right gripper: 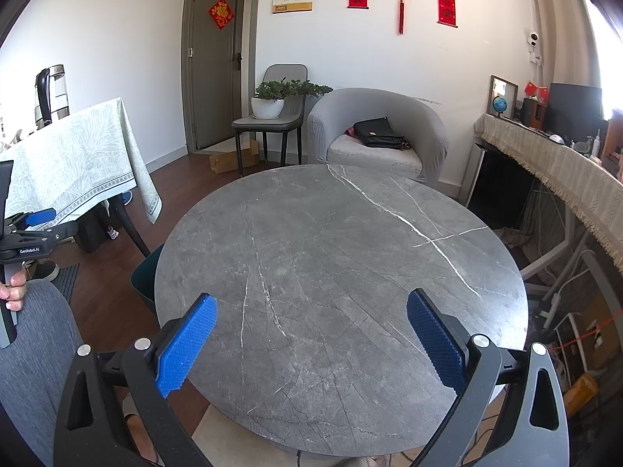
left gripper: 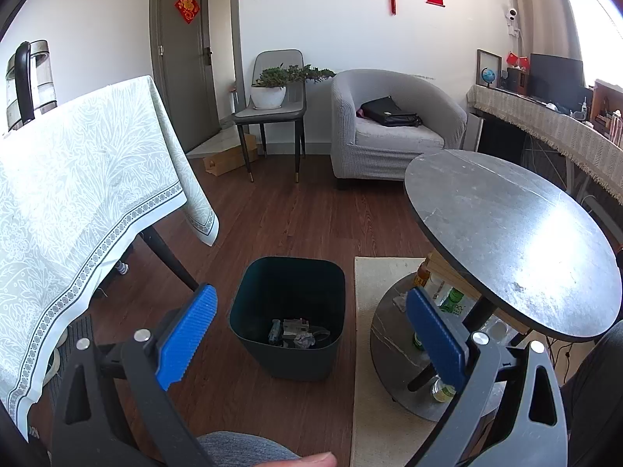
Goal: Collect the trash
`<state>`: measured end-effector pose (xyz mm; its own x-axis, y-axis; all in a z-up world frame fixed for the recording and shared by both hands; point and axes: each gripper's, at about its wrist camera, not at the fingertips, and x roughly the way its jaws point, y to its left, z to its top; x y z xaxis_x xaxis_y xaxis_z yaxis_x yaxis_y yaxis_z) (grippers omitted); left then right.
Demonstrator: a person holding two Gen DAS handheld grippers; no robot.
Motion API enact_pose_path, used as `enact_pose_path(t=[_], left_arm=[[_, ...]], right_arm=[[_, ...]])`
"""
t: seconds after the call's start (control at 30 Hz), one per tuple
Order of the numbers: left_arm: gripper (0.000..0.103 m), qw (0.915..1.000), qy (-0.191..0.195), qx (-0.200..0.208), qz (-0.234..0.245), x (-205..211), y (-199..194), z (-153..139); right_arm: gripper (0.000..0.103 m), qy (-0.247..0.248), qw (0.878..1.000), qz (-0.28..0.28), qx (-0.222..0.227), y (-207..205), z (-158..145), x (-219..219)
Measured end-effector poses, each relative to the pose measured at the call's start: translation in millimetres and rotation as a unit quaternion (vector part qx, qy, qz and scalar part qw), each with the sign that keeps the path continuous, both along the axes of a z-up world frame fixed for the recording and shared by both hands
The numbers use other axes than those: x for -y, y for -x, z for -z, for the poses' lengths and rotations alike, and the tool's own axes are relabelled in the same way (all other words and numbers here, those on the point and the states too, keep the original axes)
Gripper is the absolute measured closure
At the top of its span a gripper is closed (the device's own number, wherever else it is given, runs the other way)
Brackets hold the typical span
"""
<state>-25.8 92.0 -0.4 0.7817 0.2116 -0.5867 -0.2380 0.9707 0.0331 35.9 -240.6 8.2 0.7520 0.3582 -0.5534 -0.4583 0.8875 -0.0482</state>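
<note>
A dark green trash bin (left gripper: 288, 311) stands on the wood floor between two tables. Crumpled wrappers and scraps (left gripper: 298, 334) lie at its bottom. My left gripper (left gripper: 309, 299) is open and empty, held above and just in front of the bin. My right gripper (right gripper: 311, 307) is open and empty above the round grey marble table (right gripper: 342, 257), whose top is bare. The bin's edge (right gripper: 146, 268) peeks out left of that table. The left gripper also shows at the far left of the right wrist view (right gripper: 41, 216), held in a hand.
A table with a pale patterned cloth (left gripper: 78, 194) and a kettle (left gripper: 29, 81) stands at the left. Bottles (left gripper: 447, 299) sit on the round table's lower shelf (left gripper: 393, 334). A grey armchair (left gripper: 393, 124) with a black bag, a chair with a plant (left gripper: 272, 93), and a draped desk (left gripper: 553, 124) stand behind.
</note>
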Motion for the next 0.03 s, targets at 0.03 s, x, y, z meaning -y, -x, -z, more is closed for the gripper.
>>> enact_pose_path(t=[0.03], left_arm=[[0.004,1.0000,0.001,-0.001,0.000,-0.8,-1.1,0.1]], right_arm=[[0.004,0.001,1.000,0.000,0.000,-0.5,0.2,-0.1]])
